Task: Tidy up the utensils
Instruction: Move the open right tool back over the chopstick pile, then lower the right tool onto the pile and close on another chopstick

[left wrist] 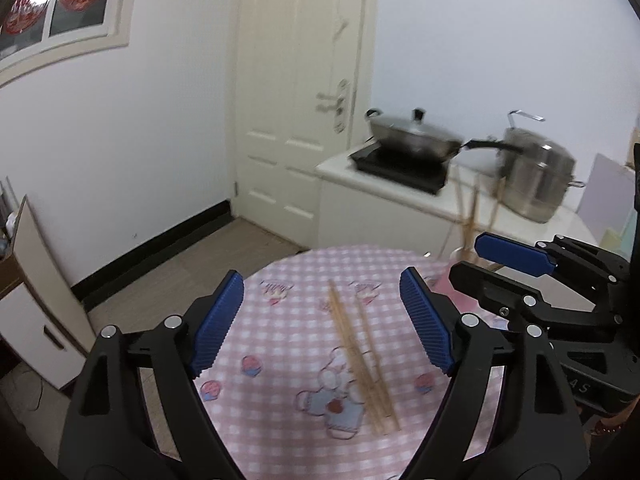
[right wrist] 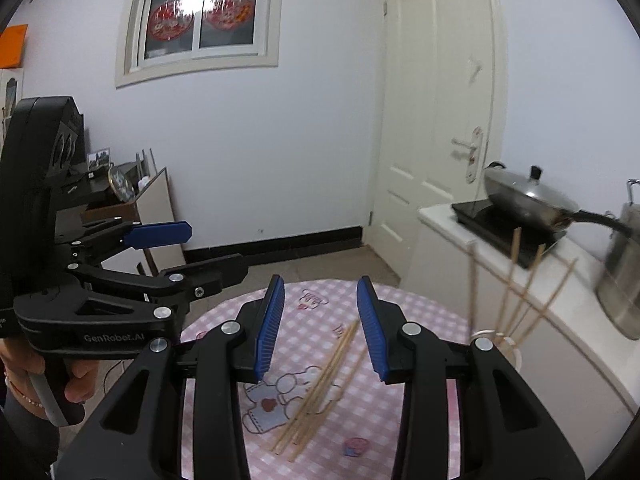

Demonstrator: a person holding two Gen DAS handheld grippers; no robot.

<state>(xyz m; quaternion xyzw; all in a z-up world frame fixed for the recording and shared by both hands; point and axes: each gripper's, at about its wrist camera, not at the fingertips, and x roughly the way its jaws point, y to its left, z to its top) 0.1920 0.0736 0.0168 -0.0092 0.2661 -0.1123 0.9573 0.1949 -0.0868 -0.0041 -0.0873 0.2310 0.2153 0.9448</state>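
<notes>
Several wooden chopsticks (left wrist: 362, 354) lie in a loose bundle on the pink checked tablecloth (left wrist: 288, 344); they also show in the right wrist view (right wrist: 320, 388). My left gripper (left wrist: 324, 320) is open and empty, hovering above them. My right gripper (right wrist: 320, 324) is open and empty above the same bundle, and it shows at the right of the left wrist view (left wrist: 504, 264). More chopsticks (right wrist: 520, 292) stand upright in a cup (right wrist: 500, 344) at the table's right edge, seen blurred in the left wrist view (left wrist: 472, 216).
A white counter (left wrist: 384, 196) behind the table carries an induction hob with a lidded wok (left wrist: 412, 136) and a steel pot (left wrist: 536, 176). A white door (left wrist: 300, 92) stands beyond. A low cabinet (left wrist: 36, 300) is at the left.
</notes>
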